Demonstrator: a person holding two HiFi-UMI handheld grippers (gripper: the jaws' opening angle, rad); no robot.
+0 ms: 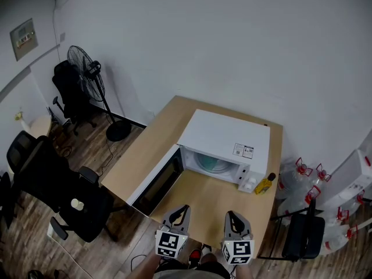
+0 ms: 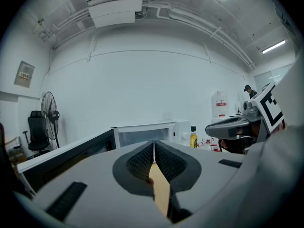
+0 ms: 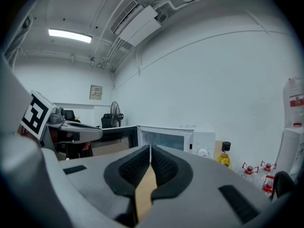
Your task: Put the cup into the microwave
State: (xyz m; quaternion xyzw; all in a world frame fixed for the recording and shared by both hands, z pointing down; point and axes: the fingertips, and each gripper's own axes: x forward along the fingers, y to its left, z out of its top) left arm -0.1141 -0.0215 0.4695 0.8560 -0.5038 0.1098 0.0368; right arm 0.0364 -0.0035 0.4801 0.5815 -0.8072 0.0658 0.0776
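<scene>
The white microwave (image 1: 224, 133) stands on the wooden table (image 1: 145, 150) with its door (image 1: 158, 180) swung open to the left. Inside the cavity sits a pale teal round thing (image 1: 208, 163); whether it is the cup I cannot tell. My left gripper (image 1: 180, 209) and right gripper (image 1: 232, 215) hover side by side over the table's near edge, both shut with nothing between the jaws. The left gripper view shows its jaws (image 2: 154, 144) pressed together facing the microwave (image 2: 145, 133). The right gripper view shows the same (image 3: 150, 148), with the microwave (image 3: 166, 137) ahead.
A yellow oil bottle (image 1: 264, 184) stands right of the microwave. Black office chairs (image 1: 64, 196) and a standing fan (image 1: 93, 80) are on the floor at left. Several water jugs (image 1: 305, 179) and a black chair (image 1: 305, 237) crowd the right side.
</scene>
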